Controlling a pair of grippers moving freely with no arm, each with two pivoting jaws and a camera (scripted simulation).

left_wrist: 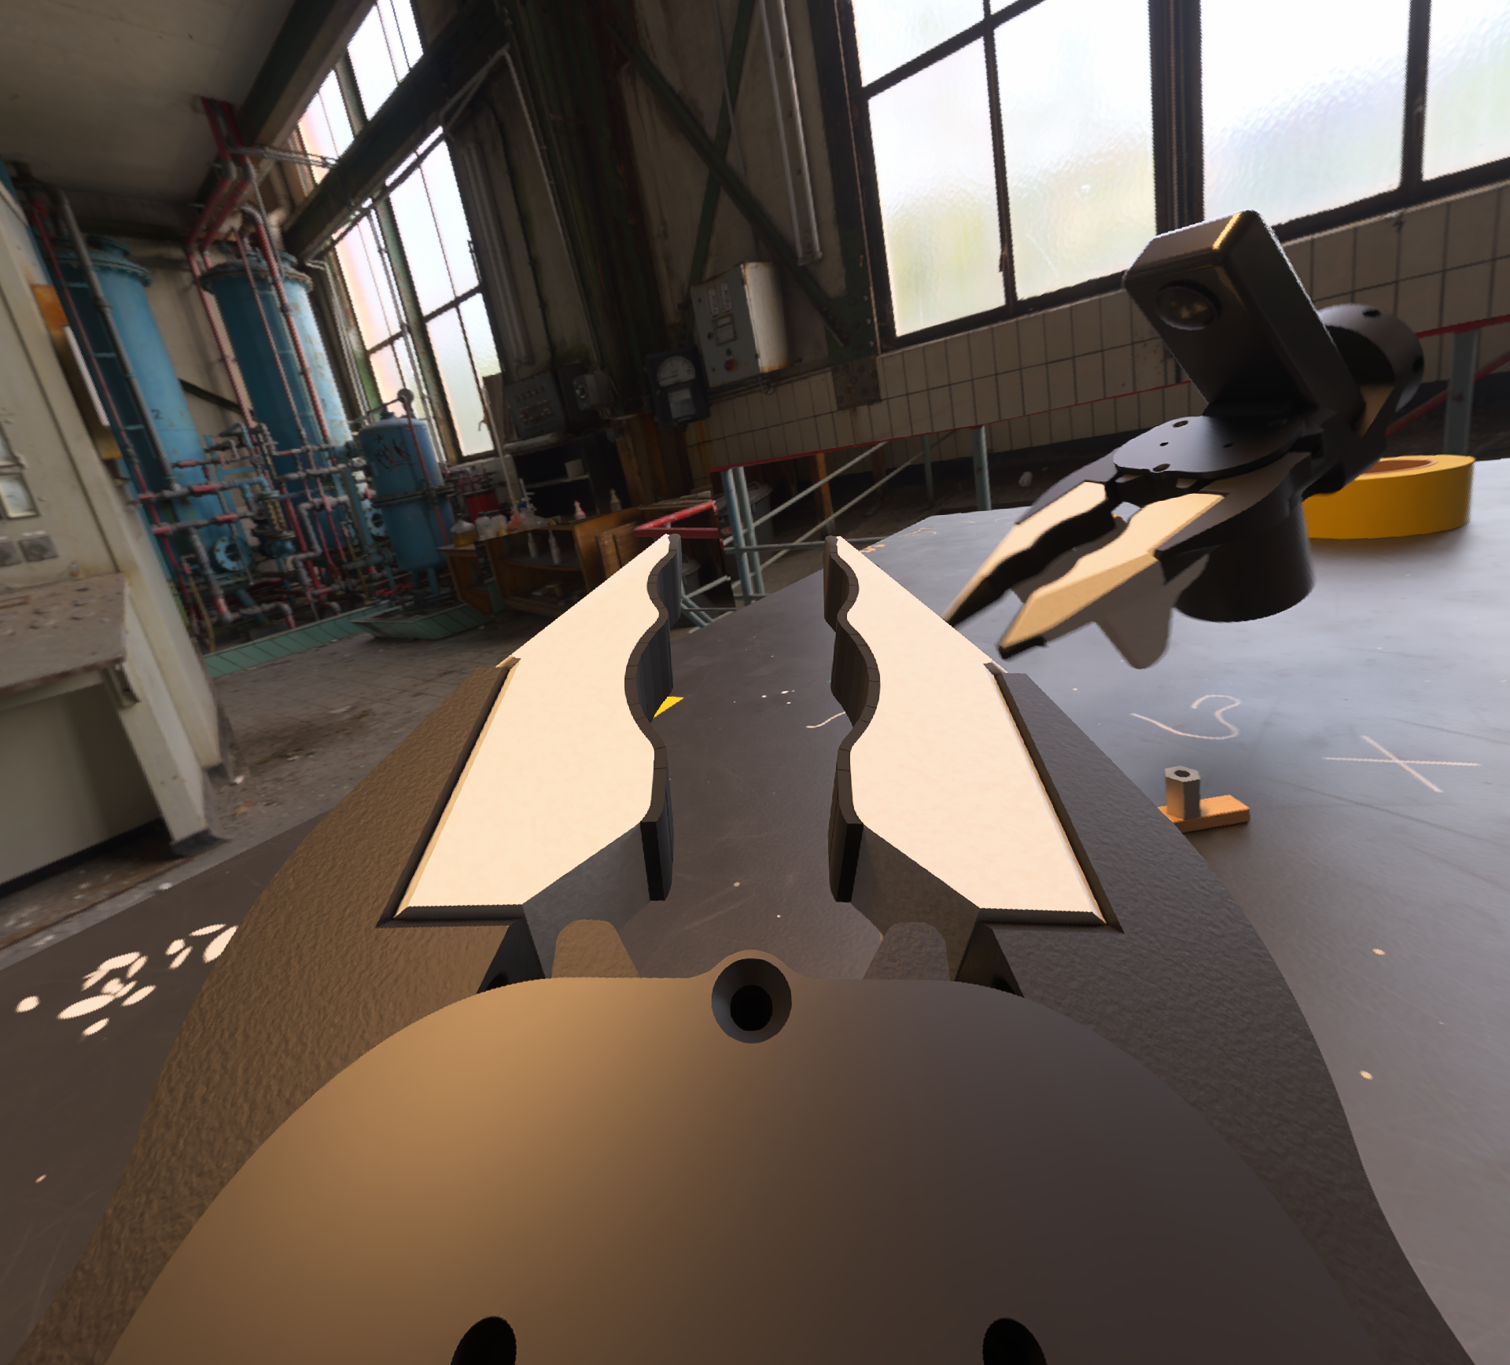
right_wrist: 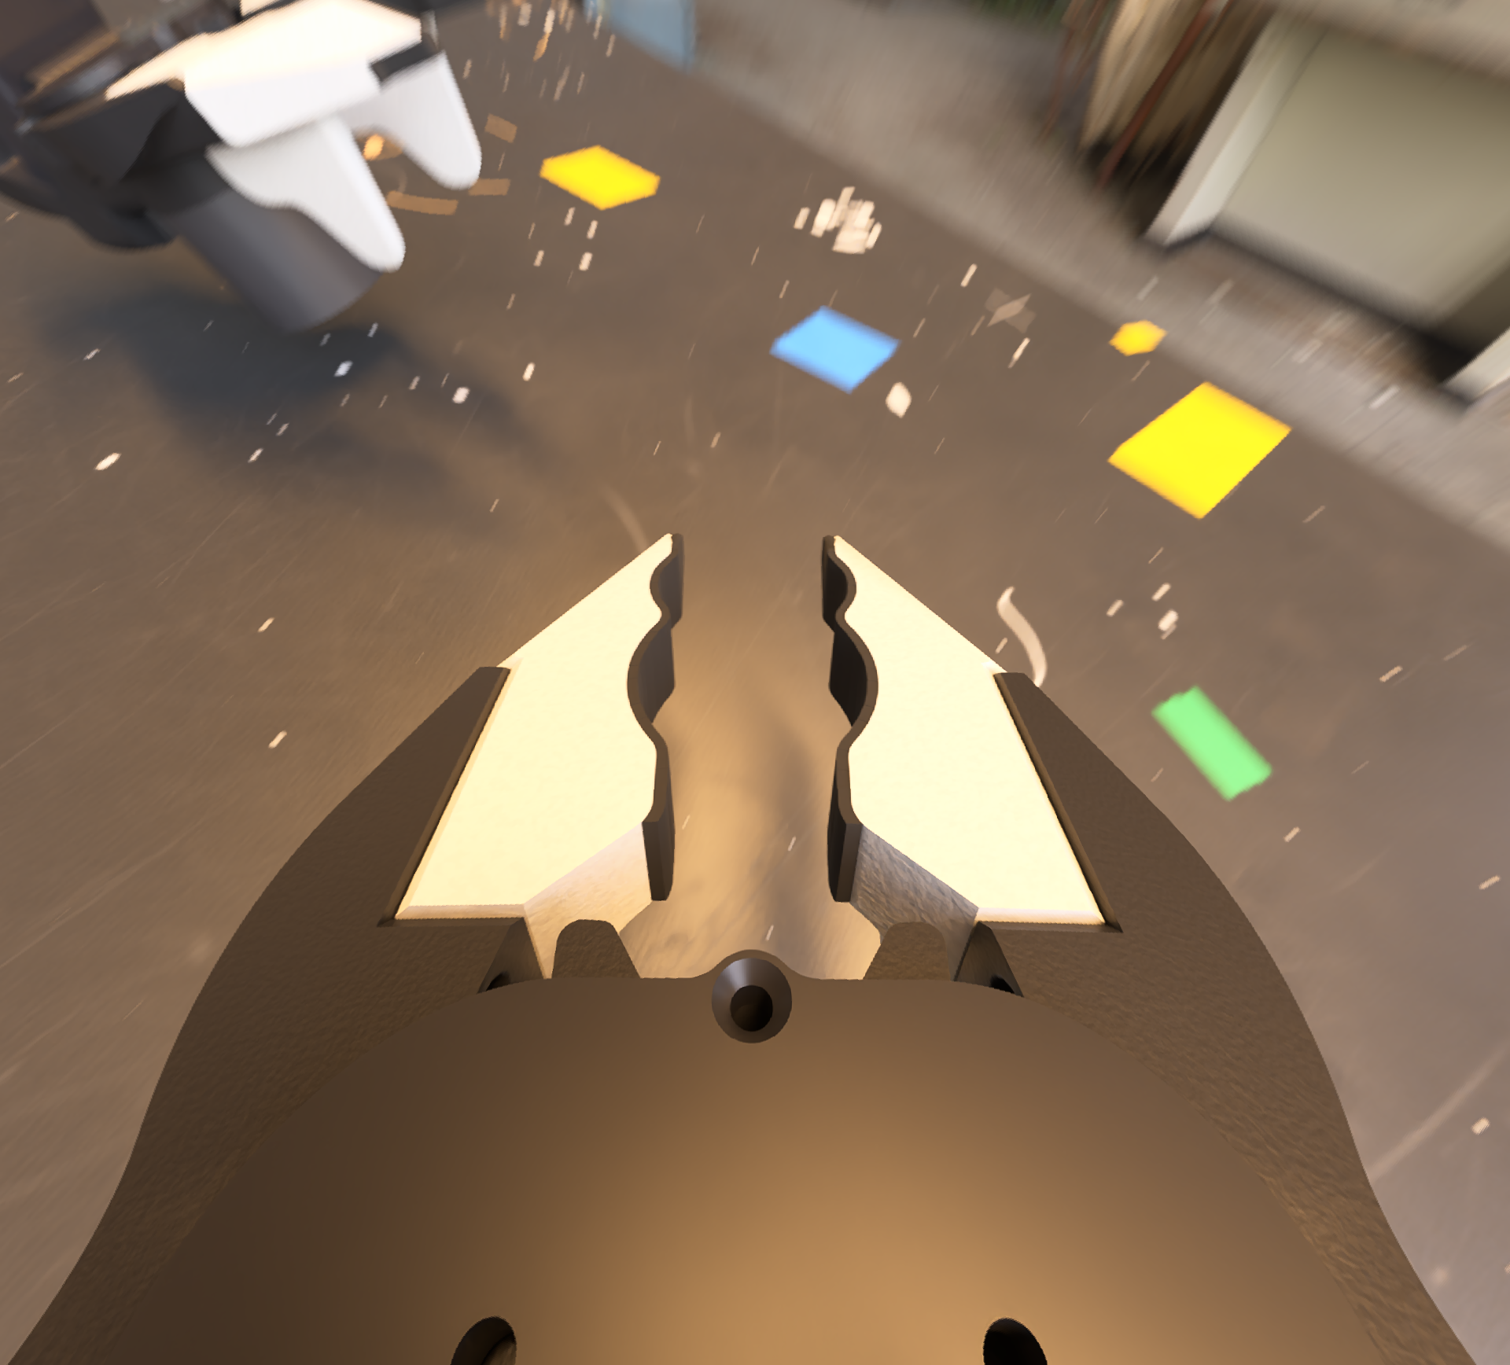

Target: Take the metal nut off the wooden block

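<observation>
A small grey metal nut (left_wrist: pixel 1181 790) stands upright on a flat orange wooden block (left_wrist: pixel 1209 813) on the dark table, at the right of the left wrist view. My left gripper (left_wrist: pixel 752 550) is open and empty, above the table and to the left of the block. My right gripper (left_wrist: pixel 980 627) hovers open and empty beyond the block, fingers pointing down-left. In the right wrist view my right gripper (right_wrist: pixel 752 550) is open above bare table, and the left gripper (right_wrist: pixel 417 207) shows at the upper left. Nut and block are out of the right wrist view.
A yellow tape roll (left_wrist: pixel 1389 497) lies at the far right of the dark table (left_wrist: pixel 1307 958). Flat coloured patches lie on the table: yellow (right_wrist: pixel 600 175), blue (right_wrist: pixel 833 348), a larger yellow (right_wrist: pixel 1197 448), green (right_wrist: pixel 1211 742). The table edge runs at the left (left_wrist: pixel 245 868).
</observation>
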